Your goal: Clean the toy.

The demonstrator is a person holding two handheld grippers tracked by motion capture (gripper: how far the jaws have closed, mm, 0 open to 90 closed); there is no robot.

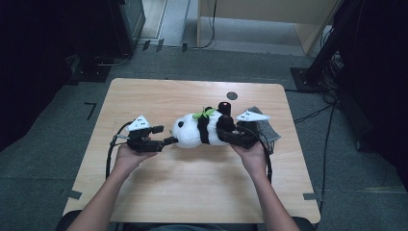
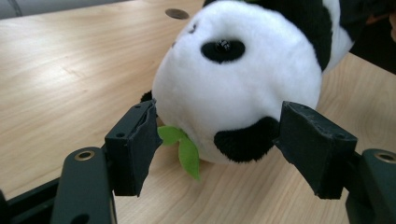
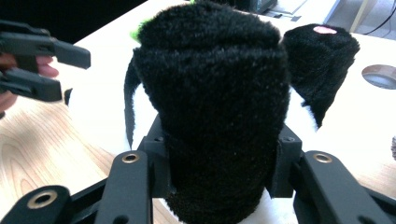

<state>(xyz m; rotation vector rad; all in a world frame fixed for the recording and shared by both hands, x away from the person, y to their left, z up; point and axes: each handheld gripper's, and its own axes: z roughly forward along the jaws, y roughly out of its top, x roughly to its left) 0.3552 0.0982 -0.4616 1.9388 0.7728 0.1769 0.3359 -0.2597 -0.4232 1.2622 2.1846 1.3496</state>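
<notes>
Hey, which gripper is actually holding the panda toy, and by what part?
The right gripper is clamped on a black leg of the plush panda. The left gripper is open around its head, holding nothing.

the panda [image 2: 233, 88] is soft plush, its black leg [image 3: 212, 116] shaggier, with a felt-like green leaf [image 2: 187, 151] under its head. beneath the panda, the table [image 2: 70, 70] is smooth, faintly glossy wood grain. the gripper pads [image 2: 135, 144] beside its head look matt black and rubbery.
</notes>
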